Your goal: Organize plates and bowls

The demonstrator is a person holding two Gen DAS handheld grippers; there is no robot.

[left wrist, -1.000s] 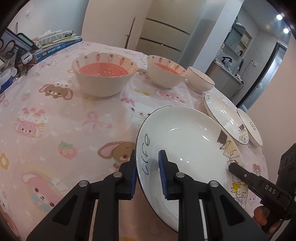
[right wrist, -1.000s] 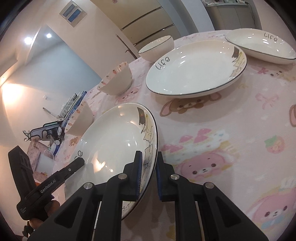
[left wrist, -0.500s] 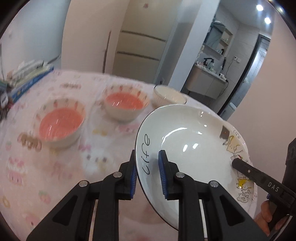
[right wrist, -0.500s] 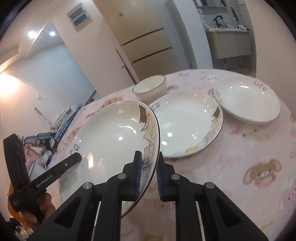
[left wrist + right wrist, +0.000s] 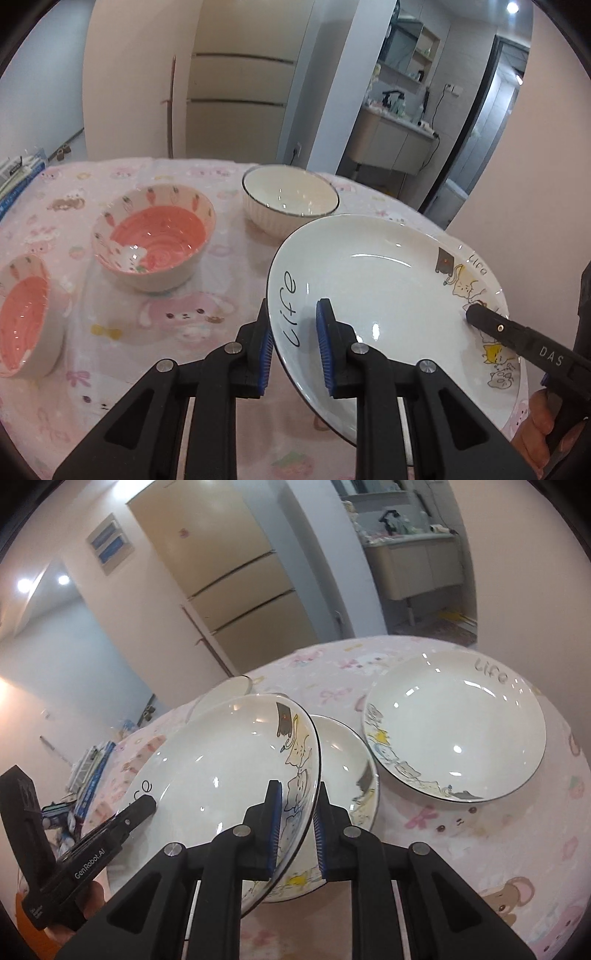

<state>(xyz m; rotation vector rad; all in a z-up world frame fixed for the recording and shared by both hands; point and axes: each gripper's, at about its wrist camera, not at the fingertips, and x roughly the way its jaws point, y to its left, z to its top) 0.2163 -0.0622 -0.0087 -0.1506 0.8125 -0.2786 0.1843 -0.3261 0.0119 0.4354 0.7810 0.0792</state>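
A pink cartoon-print cloth covered the worktop (image 5: 177, 317), with a fridge (image 5: 236, 579) behind. The left gripper (image 5: 293, 345) and the right gripper (image 5: 297, 829) each had their fingers clamped on opposite rims of a white plate (image 5: 388, 295), held tilted above the cloth. It probably overhung a second plate (image 5: 347, 760); a third plate (image 5: 458, 723) lay far right. Two pink bowls (image 5: 155, 243) and a white bowl (image 5: 290, 201) sat to the left.

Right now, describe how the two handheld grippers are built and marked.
Both are matte black plastic with angular, cut-out finger arms, silver screws at the joints and blue ribbed pads. The left gripper reads "GenRobot.AI" in white along one finger in the right wrist view; the right gripper reads "DAS" in the left wrist view.
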